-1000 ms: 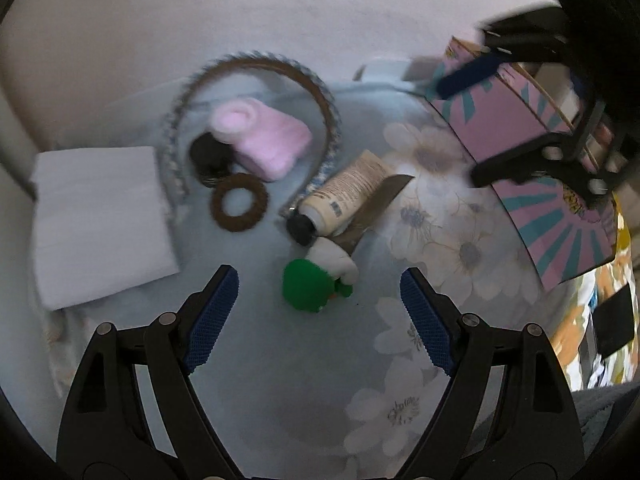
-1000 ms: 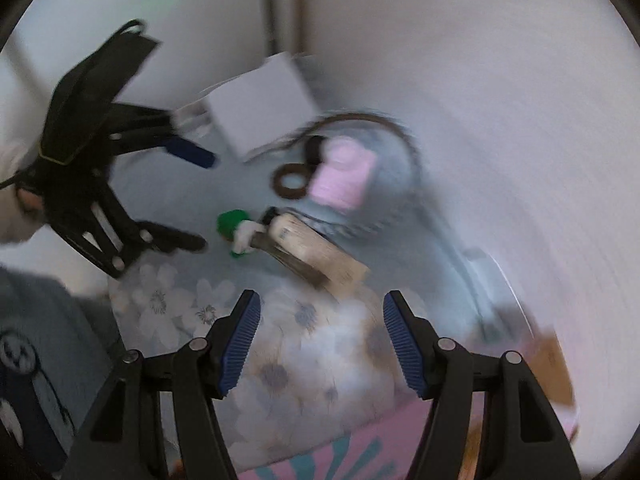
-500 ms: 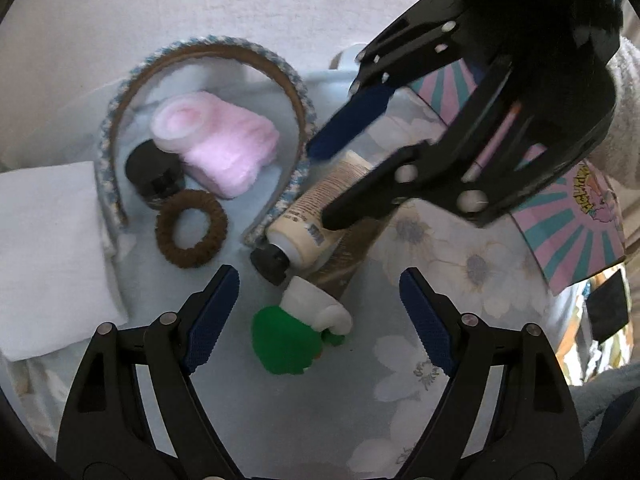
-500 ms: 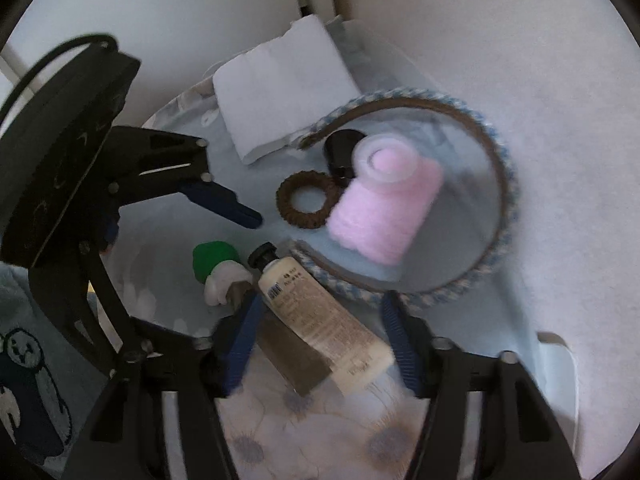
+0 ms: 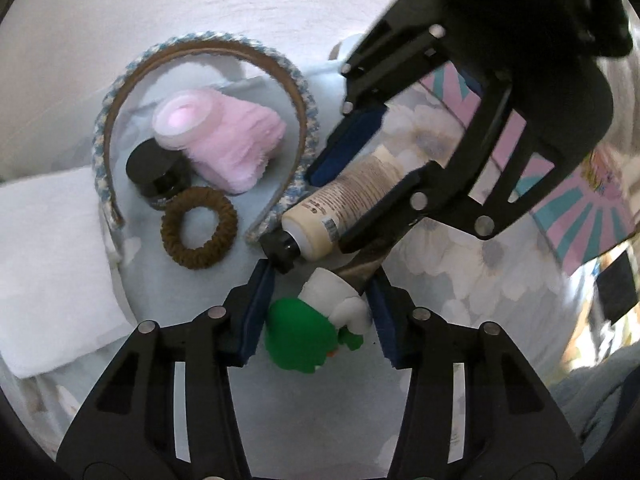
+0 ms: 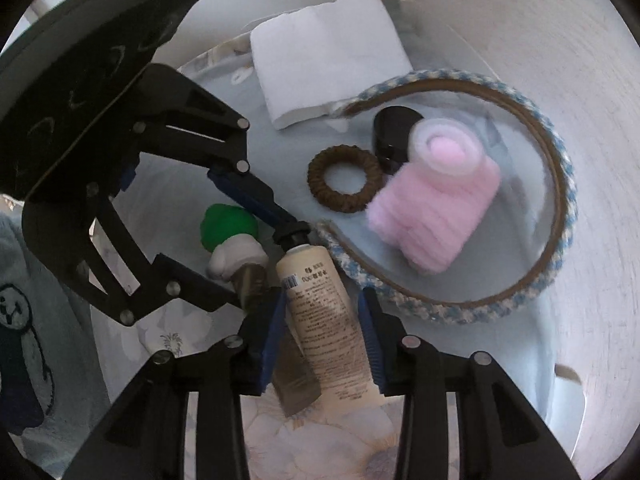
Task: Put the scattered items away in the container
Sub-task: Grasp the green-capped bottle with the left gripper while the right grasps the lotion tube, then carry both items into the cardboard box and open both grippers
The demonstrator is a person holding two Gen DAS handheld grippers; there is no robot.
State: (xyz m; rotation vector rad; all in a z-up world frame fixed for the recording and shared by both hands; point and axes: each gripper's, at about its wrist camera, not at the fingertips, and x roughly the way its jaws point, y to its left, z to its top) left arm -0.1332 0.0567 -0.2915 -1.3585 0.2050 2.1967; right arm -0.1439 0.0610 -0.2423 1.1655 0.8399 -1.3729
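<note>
On the floral cloth lies one cream tube (image 5: 352, 200), one green-and-white toy (image 5: 316, 328), one brown hair tie (image 5: 199, 233), one pink fluffy roll (image 5: 224, 136), one black-capped jar (image 5: 156, 172), one blue-and-white headband (image 5: 208, 46) and one folded white cloth (image 5: 48, 272) at nine o'clock. One pink-and-teal patterned box (image 5: 576, 208) sits at three o'clock.

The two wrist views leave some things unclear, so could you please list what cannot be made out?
- Container: left wrist view, mostly hidden by the right tongs; its inside is unseen.
- Cream tube: label print too small to read.
- Green-and-white toy: whether the left tongs already pinch it is unclear.
- Black jar: partly behind the pink roll.
</note>
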